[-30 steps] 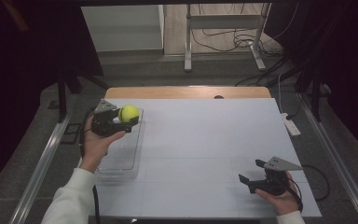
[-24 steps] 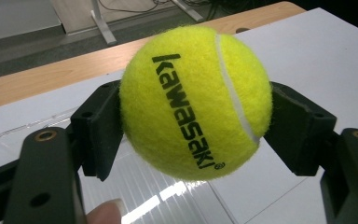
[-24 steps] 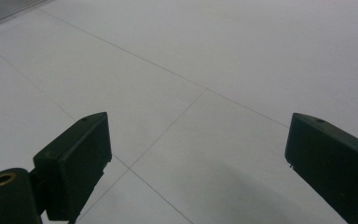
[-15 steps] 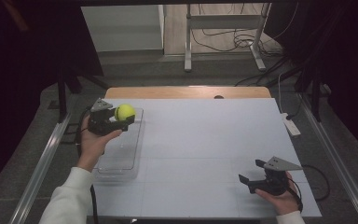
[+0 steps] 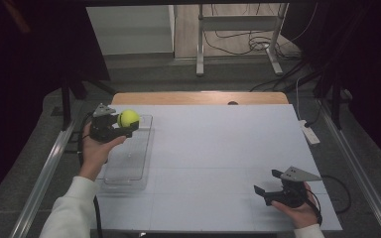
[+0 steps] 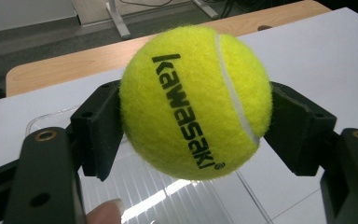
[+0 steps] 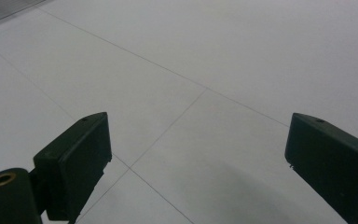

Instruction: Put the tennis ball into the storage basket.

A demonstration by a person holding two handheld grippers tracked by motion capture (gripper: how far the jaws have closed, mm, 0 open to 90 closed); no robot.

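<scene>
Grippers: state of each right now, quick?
Left tool: closed on the ball, held above the clear tray.
Right tool: open, nothing between the jaws, low over the table.

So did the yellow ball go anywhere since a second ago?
Barely. The left hand-held gripper stays shut on the tennis ball and has drifted only slightly toward the far end of the clear tray, held above it. Nothing was picked up or let go. The right hand-held gripper kept its place near the table's front right corner, jaws open and empty.
</scene>
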